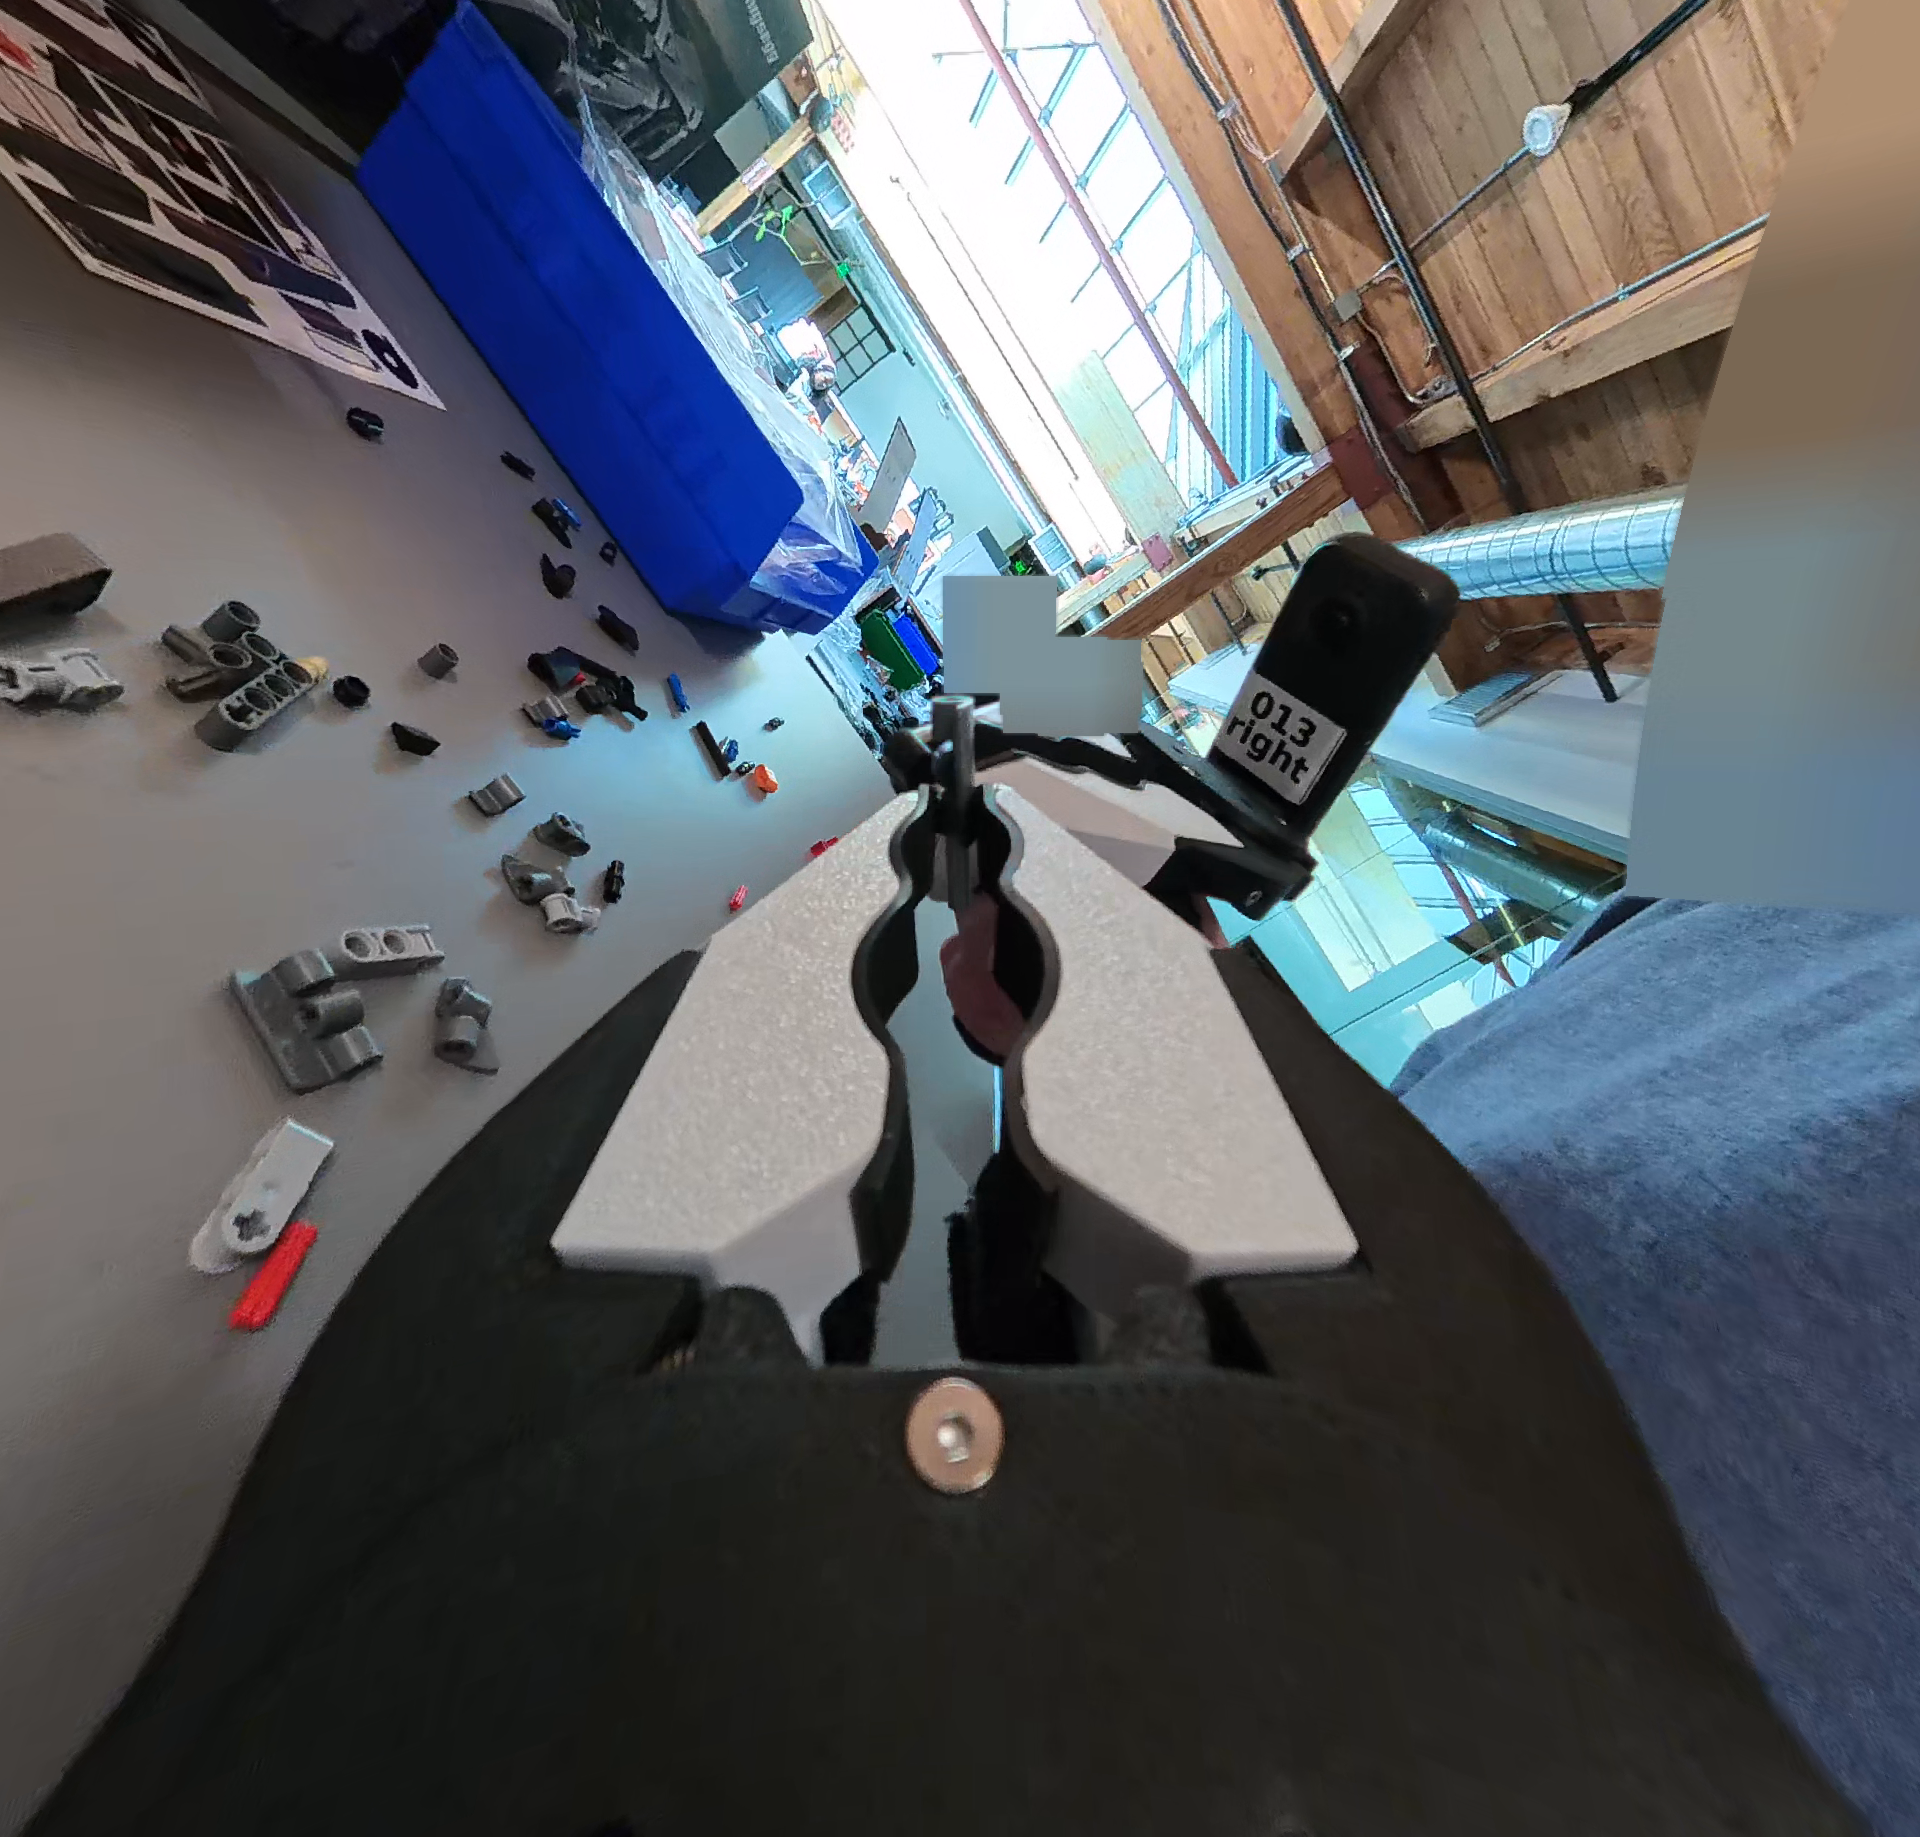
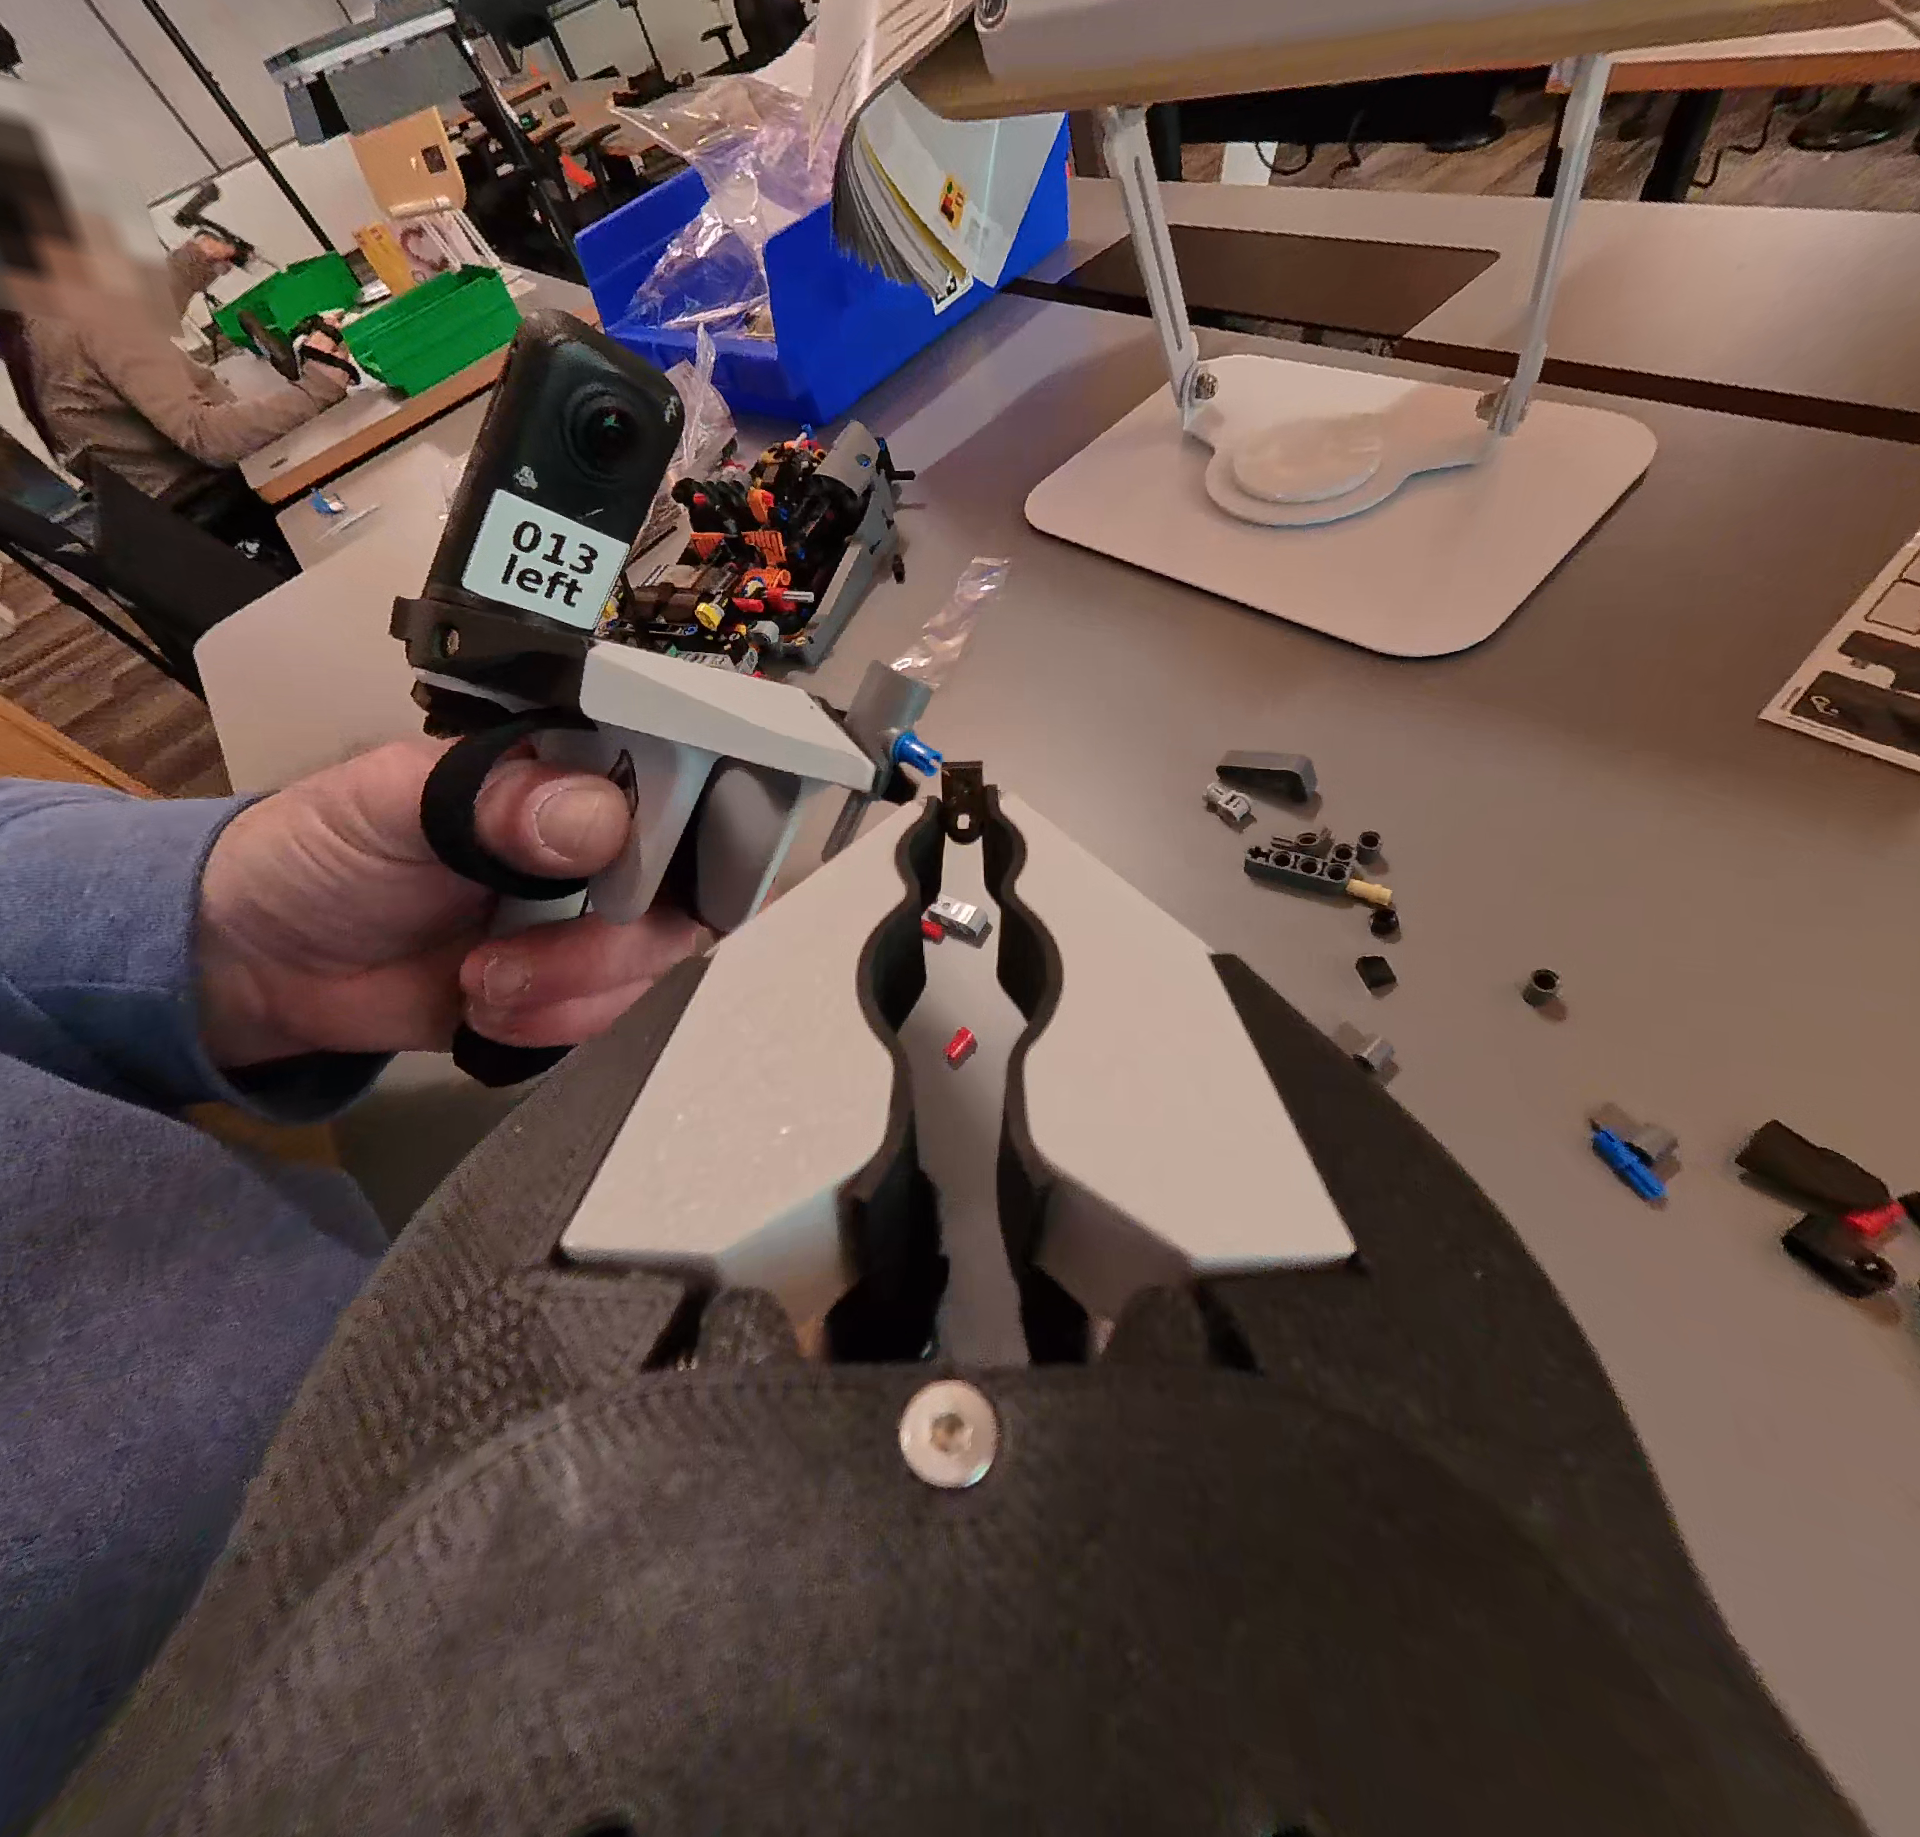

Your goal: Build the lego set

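Note:
My left gripper (image 1: 954,813) is shut on a grey axle piece (image 1: 951,748) that sticks out past its tips. In the right wrist view the left gripper (image 2: 883,761) holds a grey connector with a blue pin (image 2: 896,715). My right gripper (image 2: 961,802) is shut on a small black lego piece (image 2: 962,788), held just right of the blue pin, above the table. The right gripper (image 1: 914,748) also shows in the left wrist view, tip to tip with the left one. A partly built black and orange model (image 2: 769,551) stands behind them.
Loose grey, black, red and blue pieces (image 1: 249,675) (image 2: 1309,857) lie over the grey table. A blue bin (image 1: 582,333) (image 2: 831,312), a white stand base (image 2: 1340,509) and a printed parts sheet (image 1: 156,156) (image 2: 1860,665) sit at the edges. A person (image 2: 125,374) sits far left. My left and right fingertips are right by each other. The white stand base (image 2: 1340,509) is about 30 centimeters from both grippers' fingertips.

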